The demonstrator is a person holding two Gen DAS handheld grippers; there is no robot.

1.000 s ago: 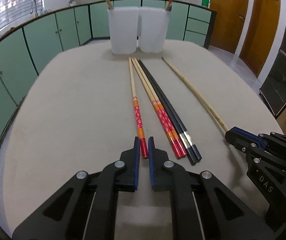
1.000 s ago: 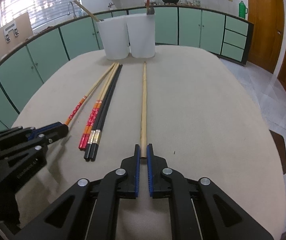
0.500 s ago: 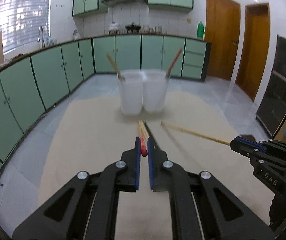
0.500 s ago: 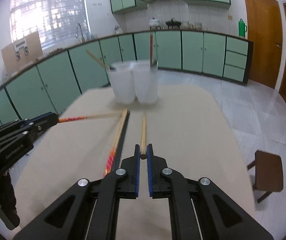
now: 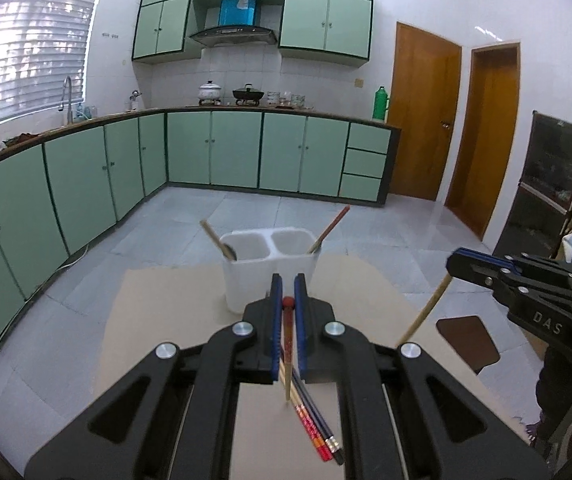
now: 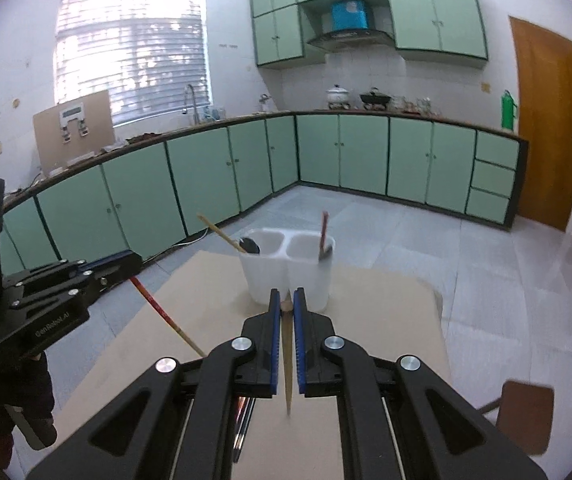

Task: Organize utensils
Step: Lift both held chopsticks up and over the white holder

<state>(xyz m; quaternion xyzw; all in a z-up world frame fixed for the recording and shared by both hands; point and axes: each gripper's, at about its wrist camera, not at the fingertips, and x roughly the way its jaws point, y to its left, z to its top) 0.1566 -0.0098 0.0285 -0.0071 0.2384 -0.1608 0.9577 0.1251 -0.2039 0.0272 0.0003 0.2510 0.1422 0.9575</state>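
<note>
My left gripper (image 5: 288, 292) is shut on a red-patterned chopstick (image 5: 287, 352), which hangs steeply down toward the table. My right gripper (image 6: 284, 304) is shut on a plain bamboo chopstick (image 6: 288, 364), also hanging down. Both are lifted above the table, short of the white two-compartment holder (image 5: 272, 264), which also shows in the right wrist view (image 6: 290, 268). The holder has a wooden-handled utensil (image 5: 216, 240) in its left cup and a red-handled one (image 5: 332, 228) in its right cup. Red and black chopsticks (image 5: 318, 428) lie on the table below.
The beige table (image 5: 166, 320) ends just beyond the holder, with tiled floor and green cabinets (image 5: 222, 152) behind. A brown stool (image 6: 524, 416) stands at the table's right side. Each gripper shows at the edge of the other's view.
Both grippers have lifted their chopsticks off the table and tilted them steeply, tips down. The grippers have risen and look over the holder from higher up.
</note>
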